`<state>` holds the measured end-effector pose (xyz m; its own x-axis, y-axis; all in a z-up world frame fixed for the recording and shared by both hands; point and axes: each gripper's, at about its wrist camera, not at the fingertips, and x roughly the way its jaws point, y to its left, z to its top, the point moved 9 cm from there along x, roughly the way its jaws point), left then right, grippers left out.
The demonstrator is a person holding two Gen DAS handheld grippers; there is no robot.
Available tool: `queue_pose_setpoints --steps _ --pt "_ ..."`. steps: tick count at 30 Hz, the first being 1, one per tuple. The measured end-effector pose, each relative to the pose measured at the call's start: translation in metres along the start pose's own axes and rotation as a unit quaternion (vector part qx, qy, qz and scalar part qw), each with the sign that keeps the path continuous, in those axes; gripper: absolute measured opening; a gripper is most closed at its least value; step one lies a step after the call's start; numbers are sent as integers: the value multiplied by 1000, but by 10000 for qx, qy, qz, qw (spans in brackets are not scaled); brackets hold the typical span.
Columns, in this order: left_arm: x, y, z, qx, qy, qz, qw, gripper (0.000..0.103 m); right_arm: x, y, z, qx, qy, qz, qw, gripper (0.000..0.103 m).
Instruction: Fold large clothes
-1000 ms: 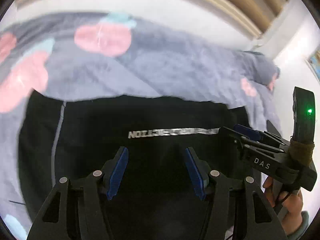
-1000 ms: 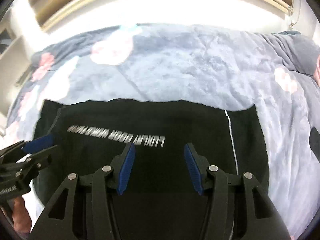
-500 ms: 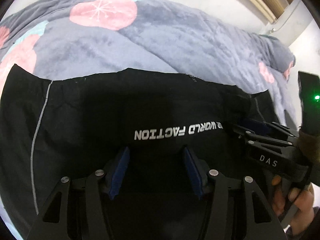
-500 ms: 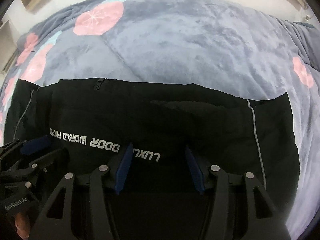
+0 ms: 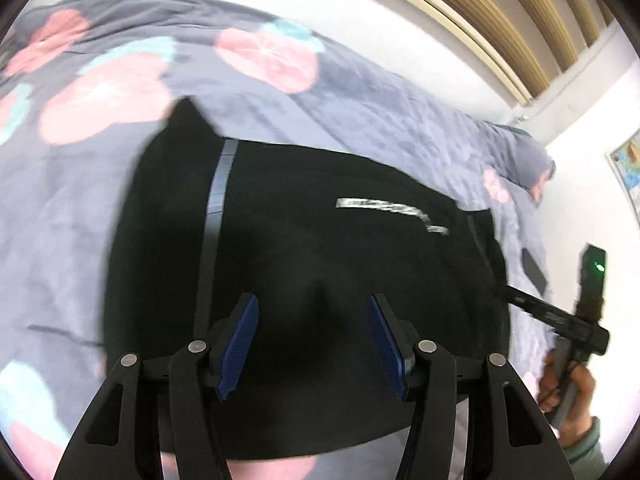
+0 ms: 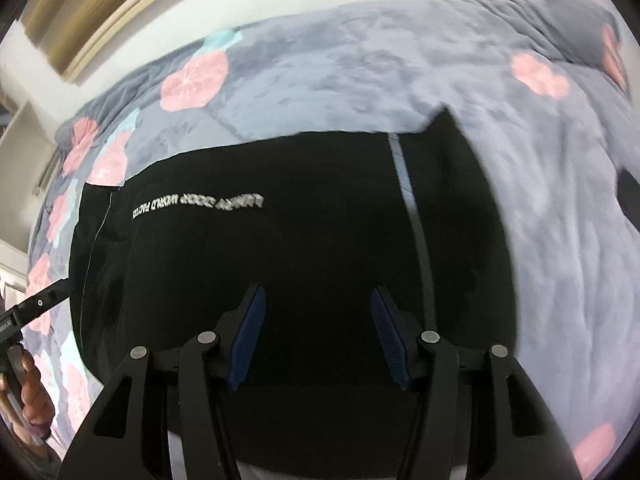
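Black garment with white lettering and grey side piping (image 5: pixel 328 280) lies flat on the grey fleece blanket with pink fruit print (image 5: pixel 100 92), folded into a wide block. Left gripper (image 5: pixel 314 344) has its blue pads spread apart, nothing between them, over the near part of the garment. Right gripper (image 6: pixel 318 336) likewise gapes, empty, above the cloth. Half a second ago both tools sat low with pads down on the fabric near the lettering; now both have lifted and pulled back, so the lettering (image 6: pixel 198 204) reads farther off and more blanket shows around the garment. In the left view the right gripper shows at the garment's right edge; whether it touches the cloth there is hard to say, the frame is blurred. Slatted wooden headboard (image 5: pixel 500 20) is beyond.
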<state>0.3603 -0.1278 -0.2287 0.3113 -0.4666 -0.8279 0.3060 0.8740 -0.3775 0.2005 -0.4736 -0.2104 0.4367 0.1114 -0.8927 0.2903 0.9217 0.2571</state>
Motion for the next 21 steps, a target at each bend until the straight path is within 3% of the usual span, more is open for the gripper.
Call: queue_pose_setpoints --steps 7,11,21 --pt "-19 72 -17 -773 -18 280 9966 59 -21 -57 -26 205 30 -398 9990 72" --pt "-18 105 -21 -1257 23 256 9917 63 -17 -81 -32 508 108 -240 9984 72" --pt "13 122 -15 -1420 239 302 9891 71 15 -99 -28 855 281 39 9959 75"
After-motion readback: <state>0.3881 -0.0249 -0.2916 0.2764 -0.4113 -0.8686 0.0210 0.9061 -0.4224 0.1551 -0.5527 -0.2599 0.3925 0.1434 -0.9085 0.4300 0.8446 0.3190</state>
